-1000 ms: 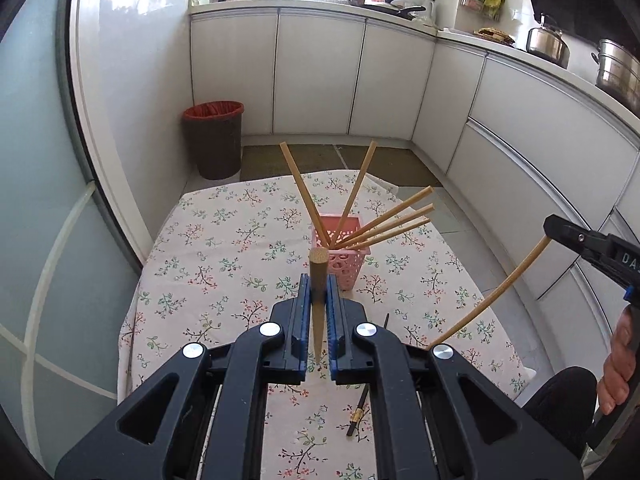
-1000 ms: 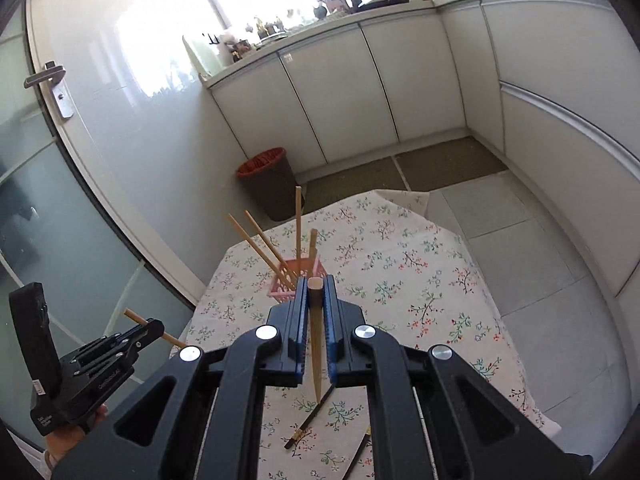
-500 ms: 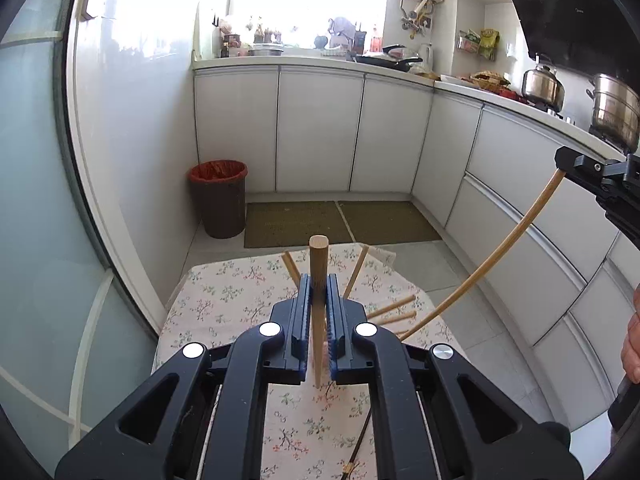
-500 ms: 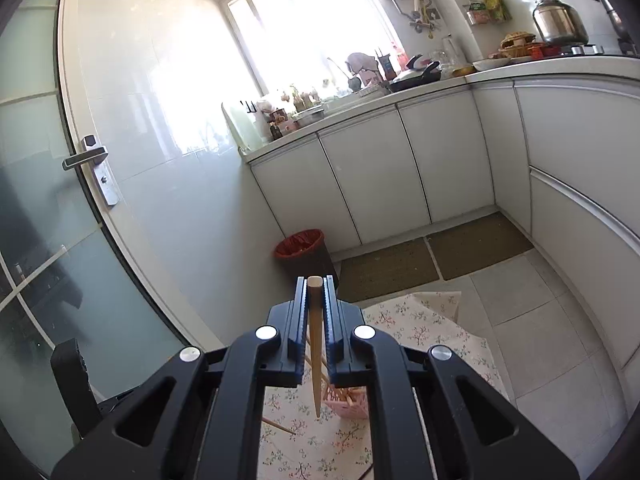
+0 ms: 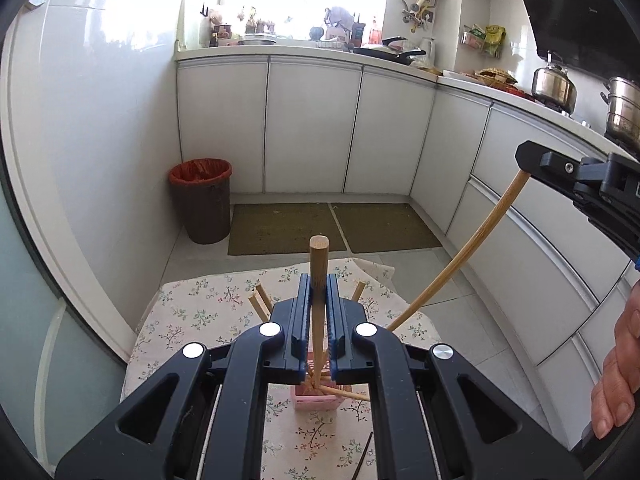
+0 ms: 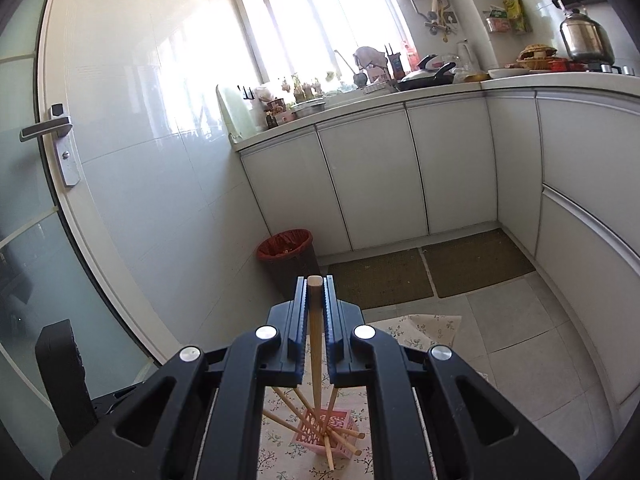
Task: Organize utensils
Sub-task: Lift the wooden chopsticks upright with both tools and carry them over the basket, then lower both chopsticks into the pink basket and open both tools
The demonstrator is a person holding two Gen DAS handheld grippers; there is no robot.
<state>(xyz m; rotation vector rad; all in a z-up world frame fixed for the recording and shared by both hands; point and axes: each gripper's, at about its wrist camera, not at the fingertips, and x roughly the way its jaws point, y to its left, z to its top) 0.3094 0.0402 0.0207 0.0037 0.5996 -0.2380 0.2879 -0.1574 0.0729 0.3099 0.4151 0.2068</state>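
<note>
1. Left tongs (image 5: 318, 320): clamped on one wooden chopstick (image 5: 319, 280), held near upright, thick end up and thin end pointing down toward the pink utensil holder (image 5: 316, 399). Since a second ago these tongs have risen and come in over the holder, which now shows between and below the jaws instead of out ahead.

2. Right tongs (image 6: 316, 328): closed on a second chopstick (image 6: 315, 344), also near upright, its tip above the holder's mouth. They too have lifted; the view has swung up from the desk toward the kitchen cabinets.

3. Pink utensil holder: stands on the floral-cloth desk (image 5: 192, 312), carrying several chopsticks (image 6: 296, 408) that fan outward at a slant.

4. Dark chopstick (image 5: 362, 456): lies flat on the cloth, on the near side of the holder, not yet collected.

5. Person's hand (image 5: 618, 376): grips the right tool's handle, seen at the edge of the left wrist view.

6. Judgement: both sticks are carried over the holder and lined up tip-down, so the next step appears to be lowering and releasing them. The crossed sticks already inside may deflect a tip. The task is well along, with at least one utensil left on the desk.
</note>
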